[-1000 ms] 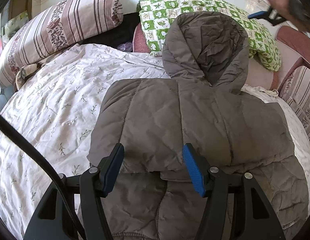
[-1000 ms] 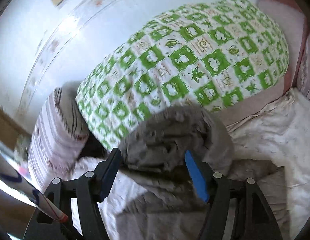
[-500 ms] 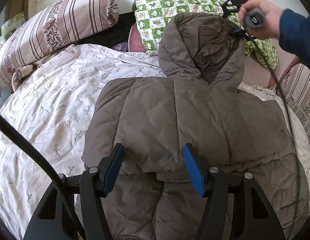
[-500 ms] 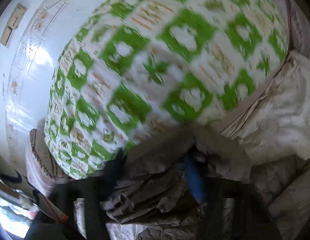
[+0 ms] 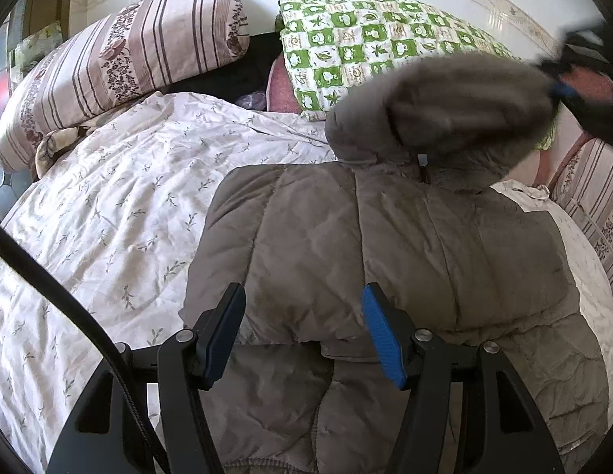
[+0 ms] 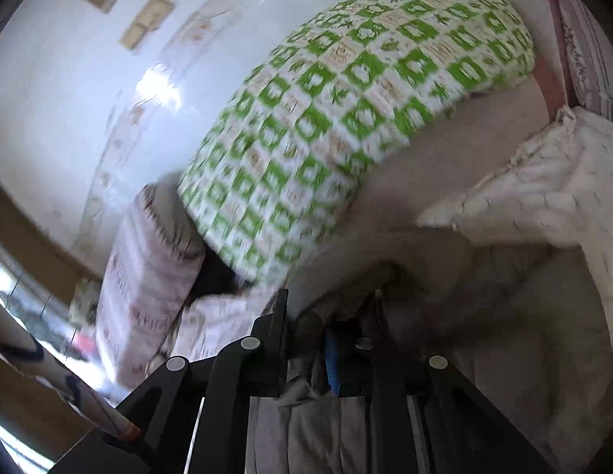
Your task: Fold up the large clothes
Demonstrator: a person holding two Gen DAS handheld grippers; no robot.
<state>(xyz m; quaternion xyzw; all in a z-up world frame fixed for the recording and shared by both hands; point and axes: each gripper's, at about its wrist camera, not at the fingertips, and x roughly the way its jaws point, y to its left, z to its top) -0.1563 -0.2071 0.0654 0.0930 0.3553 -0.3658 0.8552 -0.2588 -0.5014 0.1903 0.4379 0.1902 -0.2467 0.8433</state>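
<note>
The left wrist camera looks down over the grey padded hooded jacket (image 5: 385,245); the right sits close at its hood, both facing the green-checked pillow (image 5: 369,43).

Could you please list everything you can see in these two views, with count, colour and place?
jacket: one, grey-brown, quilted, spread flat on the bed.
hood: one, grey-brown, lifted off the pillows.
quilt: one, white with small sprigs, under the jacket.
checked pillow: one, green and white, against the wall.
striped pillow: one, pink-brown, left of the checked one.
left gripper: one, black with blue pads, open above the jacket's lower part.
right gripper: one, black, shut on the hood.
</note>
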